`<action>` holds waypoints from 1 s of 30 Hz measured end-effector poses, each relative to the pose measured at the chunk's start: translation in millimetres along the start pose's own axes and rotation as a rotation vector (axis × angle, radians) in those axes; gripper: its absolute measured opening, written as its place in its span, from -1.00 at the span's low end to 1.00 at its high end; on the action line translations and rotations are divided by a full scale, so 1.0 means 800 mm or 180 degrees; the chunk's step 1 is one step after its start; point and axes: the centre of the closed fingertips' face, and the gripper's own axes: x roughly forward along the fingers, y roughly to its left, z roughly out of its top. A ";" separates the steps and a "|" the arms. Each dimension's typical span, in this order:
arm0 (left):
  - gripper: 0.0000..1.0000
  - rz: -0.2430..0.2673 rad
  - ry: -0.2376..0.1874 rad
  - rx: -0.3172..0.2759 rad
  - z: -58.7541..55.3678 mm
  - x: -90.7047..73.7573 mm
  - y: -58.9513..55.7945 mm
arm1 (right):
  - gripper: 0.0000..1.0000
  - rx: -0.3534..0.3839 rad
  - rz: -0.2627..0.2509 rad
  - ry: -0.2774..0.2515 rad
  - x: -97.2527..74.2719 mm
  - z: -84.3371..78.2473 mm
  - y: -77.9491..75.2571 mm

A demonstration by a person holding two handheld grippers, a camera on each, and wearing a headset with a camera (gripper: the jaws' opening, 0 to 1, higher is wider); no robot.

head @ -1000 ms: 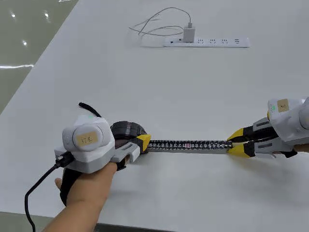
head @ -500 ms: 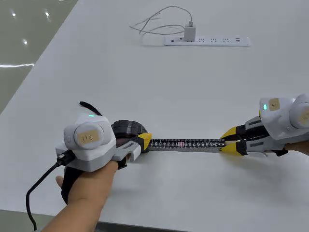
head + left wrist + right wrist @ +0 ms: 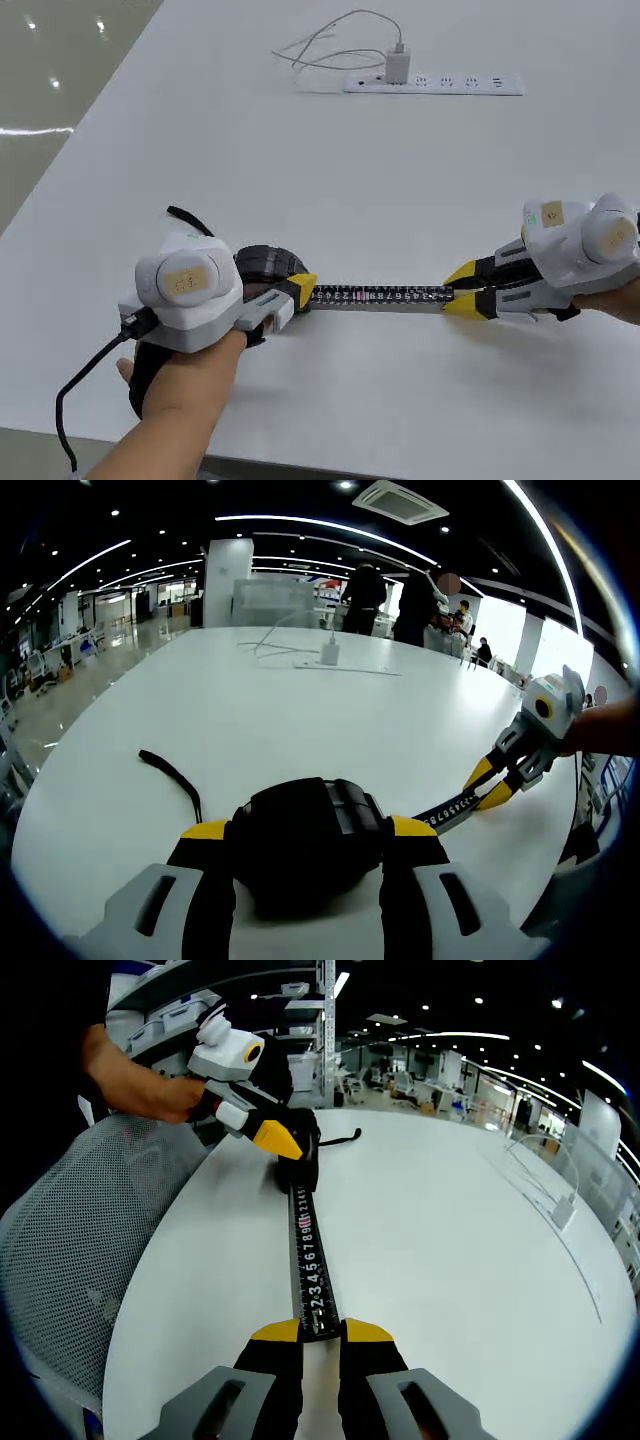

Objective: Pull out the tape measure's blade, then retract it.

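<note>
The case [image 3: 268, 262] of the tape measure lies mostly behind the body of the left gripper [image 3: 310, 830] in the head view, and only its dark upper curve shows past the fingers [image 3: 299, 288]. In the left gripper view those fingers cover both its flanks. The blade [image 3: 380, 296] has its end hook buried between the fingers [image 3: 275, 1332] of the right gripper [image 3: 321, 1332]. Its numerals are too small to read in the head view and blur toward the far fingers in the right gripper view. The black strap [image 3: 185, 220] passes behind the left gripper. That gripper's cable [image 3: 58, 420] is cut off by the bottom edge. The hand [image 3: 612, 298] behind the right fingers is cut by the right edge.
</note>
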 end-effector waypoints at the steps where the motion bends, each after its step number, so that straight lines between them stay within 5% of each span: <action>1: 0.06 0.0000 -0.0001 0.0001 0.000 0.000 0.000 | -0.83 0.0003 0.0007 0.0005 0.001 0.001 0.000; 30: 0.07 0.0004 -0.0008 -0.0001 0.001 -0.001 -0.001 | -0.83 -0.0065 0.0082 -0.0054 0.038 0.033 0.006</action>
